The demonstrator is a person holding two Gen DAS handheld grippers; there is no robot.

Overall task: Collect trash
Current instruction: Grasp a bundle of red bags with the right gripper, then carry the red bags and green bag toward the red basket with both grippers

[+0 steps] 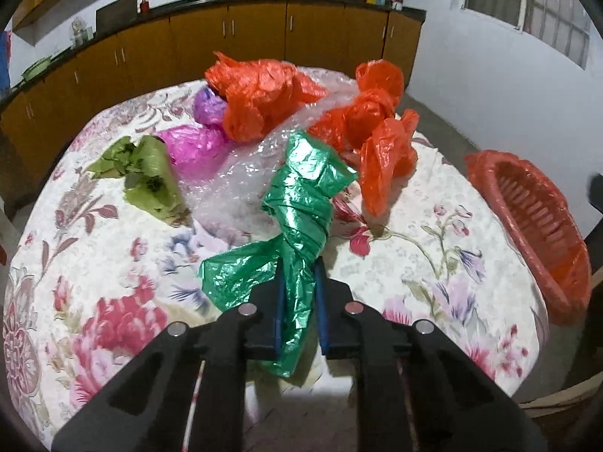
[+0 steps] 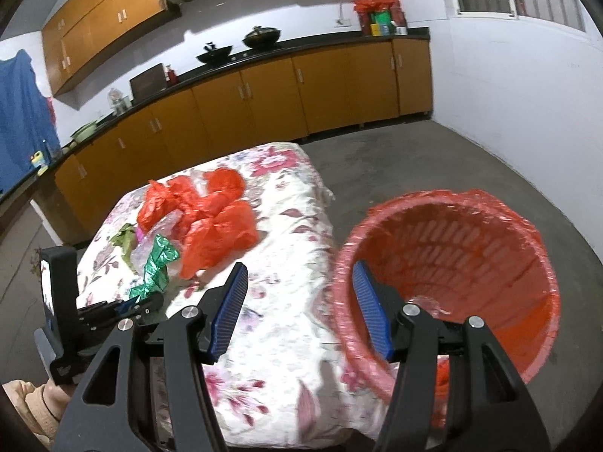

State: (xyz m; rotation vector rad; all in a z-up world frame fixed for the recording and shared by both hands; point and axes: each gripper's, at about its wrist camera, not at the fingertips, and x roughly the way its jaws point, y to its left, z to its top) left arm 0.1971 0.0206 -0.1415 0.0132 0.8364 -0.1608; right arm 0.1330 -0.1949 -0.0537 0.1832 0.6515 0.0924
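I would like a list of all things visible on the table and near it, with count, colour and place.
green bag: one, shiny green, table front, in the left gripper
orange bags: several, orange, table back
pink bag: one, pink, left of centre
purple bag: one, behind the pink bag
olive bag: one, table left
bubble wrap: one, clear, centre
basket: one, red, lined, right of table
tablecloth: one, floral
left gripper: shut on green bag
right gripper: open, empty

Bare tablecloth point(image 1: 433, 248) right of the left gripper point(image 1: 299, 275); ahead, bubble wrap point(image 1: 241, 177) and orange bags point(image 1: 384, 158) block; red basket point(image 1: 535, 226) bounds far right.
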